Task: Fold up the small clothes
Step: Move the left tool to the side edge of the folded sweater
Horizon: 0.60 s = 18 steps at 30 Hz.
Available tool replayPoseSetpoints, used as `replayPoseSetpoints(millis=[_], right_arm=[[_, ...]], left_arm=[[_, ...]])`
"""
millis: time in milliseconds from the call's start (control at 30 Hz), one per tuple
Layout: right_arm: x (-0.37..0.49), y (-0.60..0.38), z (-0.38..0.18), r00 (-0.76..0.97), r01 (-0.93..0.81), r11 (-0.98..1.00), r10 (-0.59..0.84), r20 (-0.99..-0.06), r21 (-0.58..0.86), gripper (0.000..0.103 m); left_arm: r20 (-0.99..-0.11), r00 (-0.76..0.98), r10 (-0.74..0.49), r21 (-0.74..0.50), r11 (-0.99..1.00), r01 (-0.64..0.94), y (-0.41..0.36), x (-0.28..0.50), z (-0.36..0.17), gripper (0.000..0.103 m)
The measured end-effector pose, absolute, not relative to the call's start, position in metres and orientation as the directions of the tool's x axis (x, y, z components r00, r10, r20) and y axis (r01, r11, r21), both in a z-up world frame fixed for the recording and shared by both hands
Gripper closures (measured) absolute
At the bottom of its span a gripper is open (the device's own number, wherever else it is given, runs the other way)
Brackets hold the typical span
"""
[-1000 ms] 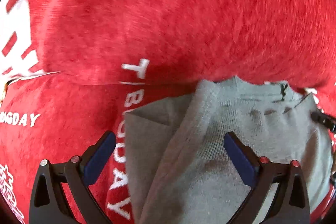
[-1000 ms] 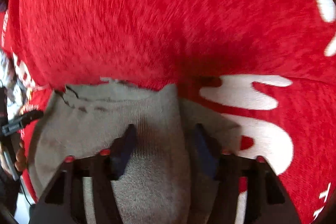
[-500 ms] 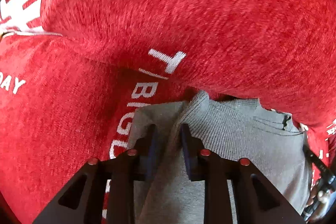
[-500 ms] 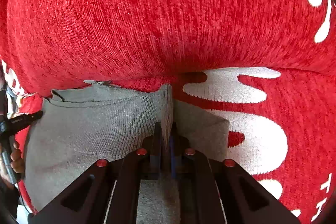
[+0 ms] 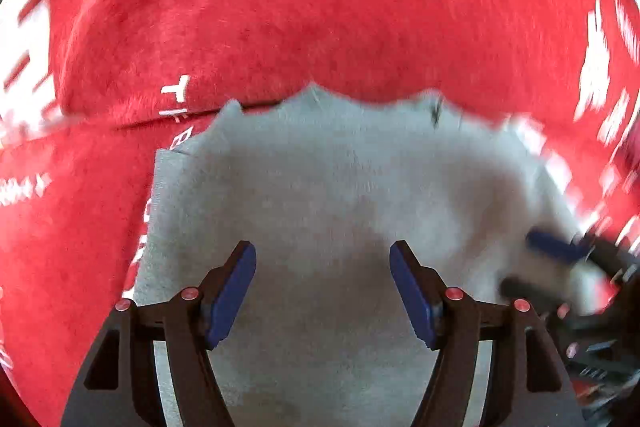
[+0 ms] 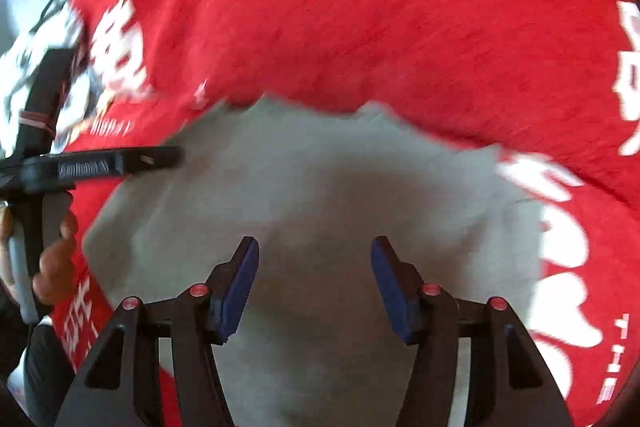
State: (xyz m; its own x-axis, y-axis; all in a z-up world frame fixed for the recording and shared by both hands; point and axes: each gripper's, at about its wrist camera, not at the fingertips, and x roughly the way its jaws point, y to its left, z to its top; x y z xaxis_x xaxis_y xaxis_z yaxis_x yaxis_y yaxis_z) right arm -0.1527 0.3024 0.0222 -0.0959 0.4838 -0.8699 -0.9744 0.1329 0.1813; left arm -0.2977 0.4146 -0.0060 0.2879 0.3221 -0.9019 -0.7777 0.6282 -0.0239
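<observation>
grey garment (image 5: 320, 195), one small knitted piece, lies flat on one red blanket (image 5: 280, 7) with white lettering. left tongs (image 5: 322, 293) and right tongs (image 6: 314, 287) have both just been opening; their jaws stand apart above the knit with nothing pinched between them. to fold it well, i judge each pair should pick an edge on its own side, clamp only the grey layer and not the red fabric, then carry both sides together evenly.
</observation>
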Motion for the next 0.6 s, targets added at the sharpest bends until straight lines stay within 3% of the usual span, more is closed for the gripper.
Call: replayPoseSetpoints(millis=[33, 100, 300, 367, 467, 600], right_arm=[[-0.154, 0.303, 0.013, -0.063, -0.981, 0.136, 0.461, -0.885, 0.141, 0.041], [-0.139, 0.292, 0.007, -0.017, -0.978, 0.176, 0.468, -0.883, 0.113, 0.041], [-0.080, 0.257, 0.008, -0.029, -0.936, 0.297, 0.471, -0.882, 0.189, 0.043], [-0.083, 0.252, 0.015, 0.009, -0.948, 0.288, 0.449, -0.894, 0.136, 0.043], [-0.105, 0.249, 0.033, 0.115, -0.937, 0.348, 0.419, -0.901, 0.042, 0.038], [-0.153, 0.230, 0.057, 0.058, -0.959, 0.266, 0.520, -0.852, 0.097, 0.025]], left_arm=[[-0.904, 0.238, 0.354, 0.039, 0.625, -0.780, 0.416, -0.300, -0.016, 0.032], [-0.889, 0.245, 0.388, 0.031, 0.582, -0.812, 0.427, -0.322, -0.020, 0.008], [-0.904, 0.253, 0.345, -0.069, 0.466, -0.882, 0.452, -0.376, -0.031, 0.004], [-0.906, 0.240, 0.348, -0.065, 0.446, -0.893, 0.446, -0.383, -0.025, 0.004], [-0.892, 0.231, 0.388, -0.063, 0.401, -0.914, 0.421, -0.399, -0.002, 0.004], [-0.864, 0.247, 0.438, -0.024, 0.454, -0.891, 0.369, -0.400, 0.014, 0.004]])
